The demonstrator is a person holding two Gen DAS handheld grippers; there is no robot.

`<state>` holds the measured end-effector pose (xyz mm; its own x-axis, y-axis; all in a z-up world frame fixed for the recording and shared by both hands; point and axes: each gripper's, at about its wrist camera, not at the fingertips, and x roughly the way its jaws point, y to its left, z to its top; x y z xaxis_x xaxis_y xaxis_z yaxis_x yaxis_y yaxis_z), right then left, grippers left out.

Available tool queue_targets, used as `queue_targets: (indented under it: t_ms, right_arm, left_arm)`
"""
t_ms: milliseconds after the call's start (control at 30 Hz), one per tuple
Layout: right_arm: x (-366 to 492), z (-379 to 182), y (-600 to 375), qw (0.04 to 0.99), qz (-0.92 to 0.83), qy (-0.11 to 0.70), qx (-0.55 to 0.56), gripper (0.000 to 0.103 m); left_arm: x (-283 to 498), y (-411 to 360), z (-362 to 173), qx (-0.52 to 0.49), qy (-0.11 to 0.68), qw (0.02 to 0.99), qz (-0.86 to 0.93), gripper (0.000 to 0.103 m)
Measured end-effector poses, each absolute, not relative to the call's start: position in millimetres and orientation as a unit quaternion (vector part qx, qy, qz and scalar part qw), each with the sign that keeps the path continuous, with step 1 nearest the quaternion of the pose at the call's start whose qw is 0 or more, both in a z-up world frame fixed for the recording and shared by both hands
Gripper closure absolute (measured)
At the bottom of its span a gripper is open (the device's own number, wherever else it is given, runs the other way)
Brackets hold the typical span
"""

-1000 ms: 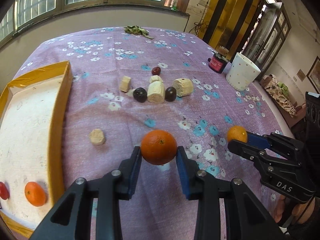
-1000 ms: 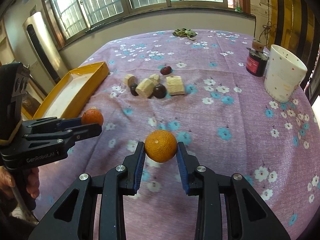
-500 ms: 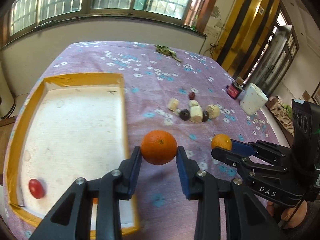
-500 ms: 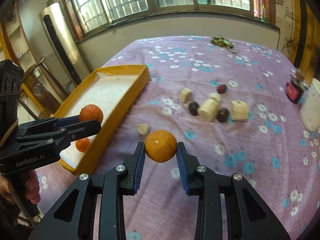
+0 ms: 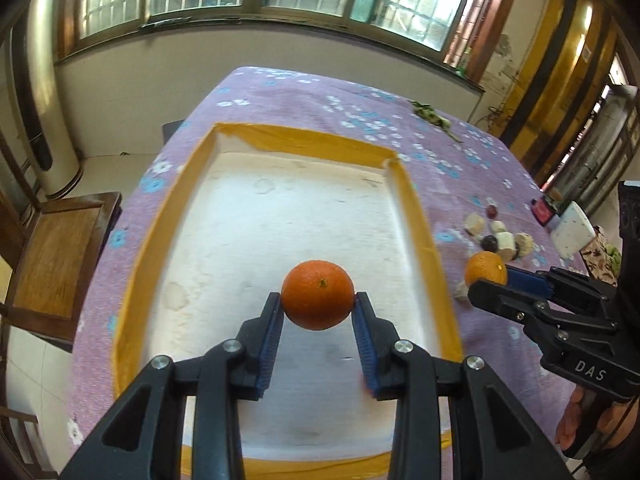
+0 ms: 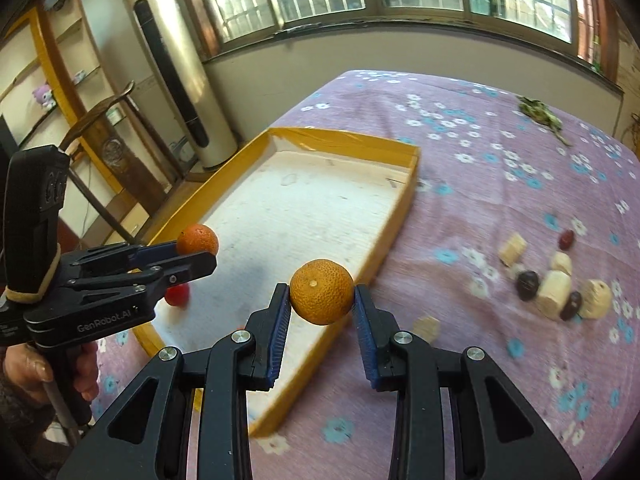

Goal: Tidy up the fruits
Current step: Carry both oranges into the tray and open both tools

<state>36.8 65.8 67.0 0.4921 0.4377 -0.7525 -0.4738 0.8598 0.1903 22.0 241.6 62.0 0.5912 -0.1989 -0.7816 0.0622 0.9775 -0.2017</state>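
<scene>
Orange [image 5: 317,294] pinched in left hand-held gripper [image 5: 317,314] (above tray [image 5: 416,216])

1. "DAS": white capitals on the black body of my right gripper [image 5: 486,286], read from the left wrist view, low on the side of the housing near my hand.
2. "GenRobot.AI": pale lettering along the black side plate of my left gripper [image 6: 198,254], read from the right wrist view.
3. Raised letters on the upright black block at the back of my left gripper, right wrist view: a "G" shows, the rest cannot be read.
4. Red label on the dark jar [image 5: 543,213] at the far right of the table: print present, too small and blurred to read.
</scene>
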Motion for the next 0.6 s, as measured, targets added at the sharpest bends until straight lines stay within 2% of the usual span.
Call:
queue_targets:
  t_ms: [600]
  right_arm:
    - [60.5,16.4,129.2,0.831,0.281,0.475,-0.076,0.072]
  left_arm:
    - [45.1,287.7,23.0,-0.094,0.485,0.868,-0.041,0.065]
